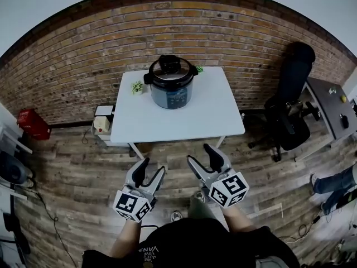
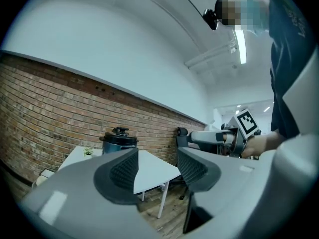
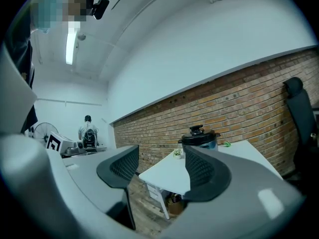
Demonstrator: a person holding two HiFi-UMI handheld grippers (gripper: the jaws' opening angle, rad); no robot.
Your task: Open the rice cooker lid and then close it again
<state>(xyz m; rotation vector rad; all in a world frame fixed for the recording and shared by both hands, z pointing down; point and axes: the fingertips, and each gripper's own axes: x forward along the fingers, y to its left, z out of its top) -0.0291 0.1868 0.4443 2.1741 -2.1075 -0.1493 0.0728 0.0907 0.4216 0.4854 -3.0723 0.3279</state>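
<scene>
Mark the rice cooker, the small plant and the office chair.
rice cooker (image 1: pixel 172 95), head view, front of its body.
small plant (image 1: pixel 136 87), head view, its leaves.
office chair (image 1: pixel 294 74), head view, its backrest.

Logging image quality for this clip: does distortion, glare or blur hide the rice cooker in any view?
Head view: heavy fisheye bows the brick wall, lighting is even, rice cooker sharp. Left gripper view: strip light blown out, cooker small but clear. Right gripper view: strip light likewise blown out, corners dark, cooker readable.
</scene>
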